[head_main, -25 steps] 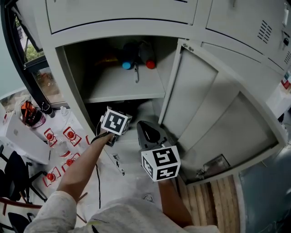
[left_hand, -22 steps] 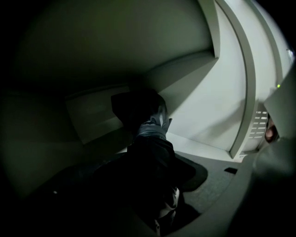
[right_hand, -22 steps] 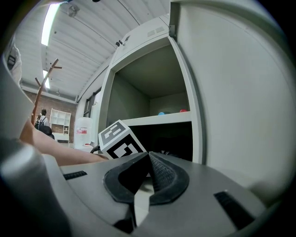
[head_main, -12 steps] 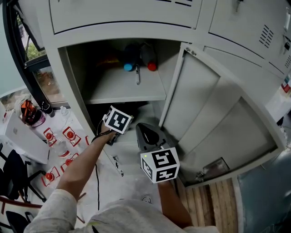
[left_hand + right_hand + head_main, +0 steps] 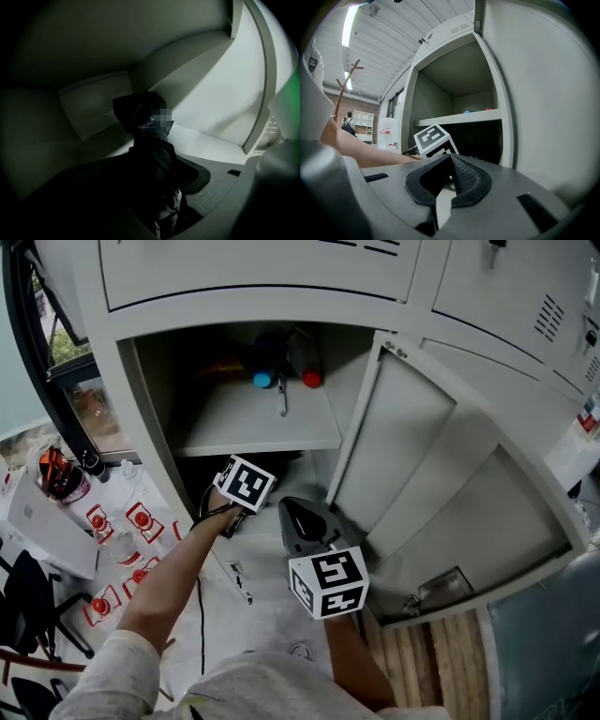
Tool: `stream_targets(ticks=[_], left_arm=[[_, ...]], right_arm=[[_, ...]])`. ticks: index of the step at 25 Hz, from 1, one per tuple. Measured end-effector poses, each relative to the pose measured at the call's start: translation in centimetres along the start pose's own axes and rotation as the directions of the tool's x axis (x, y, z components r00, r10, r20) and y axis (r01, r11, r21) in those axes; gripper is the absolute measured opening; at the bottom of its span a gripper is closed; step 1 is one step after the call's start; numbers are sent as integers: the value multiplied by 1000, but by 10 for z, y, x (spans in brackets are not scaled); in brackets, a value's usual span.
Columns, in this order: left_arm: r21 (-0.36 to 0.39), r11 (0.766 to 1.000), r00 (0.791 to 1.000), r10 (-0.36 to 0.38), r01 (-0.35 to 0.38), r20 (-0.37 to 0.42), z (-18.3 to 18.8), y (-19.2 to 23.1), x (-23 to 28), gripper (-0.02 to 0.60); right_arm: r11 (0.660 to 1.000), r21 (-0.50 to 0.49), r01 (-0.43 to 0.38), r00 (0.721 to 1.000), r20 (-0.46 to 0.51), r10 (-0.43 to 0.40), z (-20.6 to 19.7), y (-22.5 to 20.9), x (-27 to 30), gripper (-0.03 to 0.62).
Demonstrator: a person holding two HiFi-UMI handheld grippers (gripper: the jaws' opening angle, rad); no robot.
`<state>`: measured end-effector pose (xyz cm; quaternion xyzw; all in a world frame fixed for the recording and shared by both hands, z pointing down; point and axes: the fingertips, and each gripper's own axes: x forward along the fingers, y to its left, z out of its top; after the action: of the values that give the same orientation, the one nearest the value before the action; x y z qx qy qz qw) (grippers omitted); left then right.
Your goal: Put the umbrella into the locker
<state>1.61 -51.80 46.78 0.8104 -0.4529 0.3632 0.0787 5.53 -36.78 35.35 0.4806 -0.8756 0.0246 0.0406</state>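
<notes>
The dark folded umbrella [image 5: 149, 152] lies between the jaws of my left gripper [image 5: 152, 180], which is shut on it. Its far end reaches toward the back corner of the locker's dim lower compartment [image 5: 211, 145]. In the head view the left gripper [image 5: 240, 499] pokes into that compartment under the shelf [image 5: 267, 427], and the umbrella is hidden in the dark there. My right gripper [image 5: 292, 510] hangs just outside the opening beside the door [image 5: 441, 474], shut and holding nothing. The right gripper view shows the right gripper's [image 5: 451, 161] pads meeting.
A blue-capped item [image 5: 262, 379] and a red-capped item [image 5: 311, 378] lie at the back of the shelf. The open door swings out to the right. At the left stands a low table [image 5: 56, 531] with red-marked packets [image 5: 141, 519]. Wooden flooring [image 5: 422, 652] shows below.
My left gripper has edged slightly further into the lower compartment's opening. The right gripper has stayed where it was.
</notes>
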Motion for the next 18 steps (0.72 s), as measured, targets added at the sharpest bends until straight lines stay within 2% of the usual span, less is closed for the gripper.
stream_targets(ticks=[6,12,18], left_arm=[[-3,1000,999,-15,15,-52,-4,-2,8,247],[-29,999,999,-28,27,-34,-3,-3,6,259],[-62,998,1000,-1,1,-13,-8,3,-3,267]], right_arm=[[1000,13,-2,1000,-5,2,-5,5,2,3],[1000,27,6,1000,-4,-5,-6,3,0,3],[999,34,1,1000,-7,0,-8,7,0,3]])
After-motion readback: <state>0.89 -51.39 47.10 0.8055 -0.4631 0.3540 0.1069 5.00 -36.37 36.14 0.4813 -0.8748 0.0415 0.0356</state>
